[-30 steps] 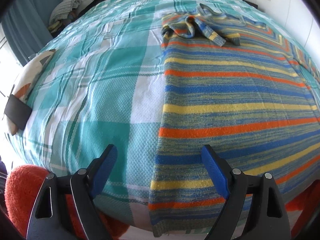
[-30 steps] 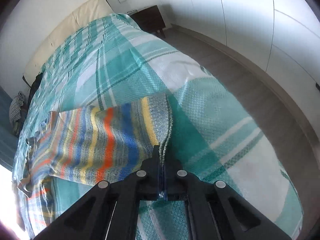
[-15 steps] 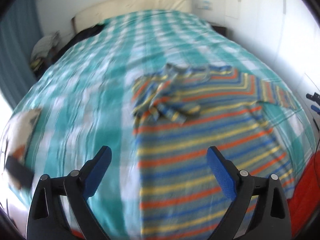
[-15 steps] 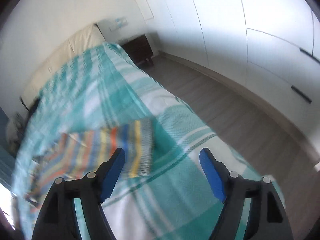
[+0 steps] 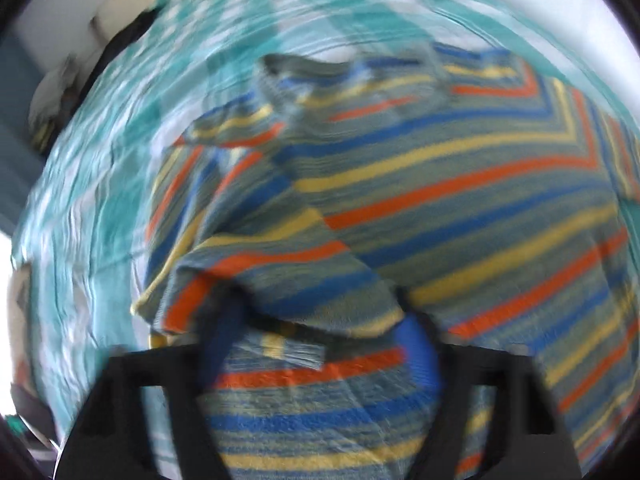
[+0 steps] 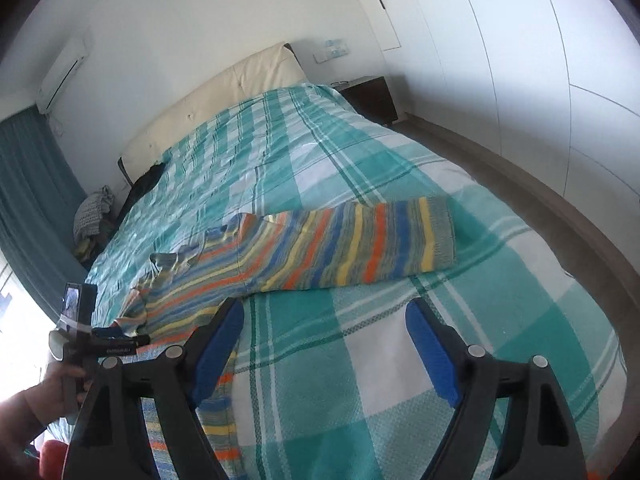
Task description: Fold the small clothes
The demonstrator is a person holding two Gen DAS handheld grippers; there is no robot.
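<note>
A small striped sweater in blue, orange and yellow lies flat on the teal plaid bed cover. Its right sleeve is stretched out flat. In the blurred left wrist view the sweater fills the frame, and its crumpled left sleeve drapes over my left gripper. Those jaws are closing with sleeve fabric between them, and the pads still stand wide apart. A hand holds that left gripper at the sweater's left side. My right gripper hovers over the cover below the sleeve, its jaws opening with nothing between them.
A cream headboard stands at the far end of the bed, with a dark nightstand beside it. White wardrobe doors and wood floor run along the right. A teal curtain and piled clothes are on the left.
My right gripper let go of the sleeve cuff, opened and drew back and up. My left gripper swept from the hem up over the sweater to the crumpled sleeve.
</note>
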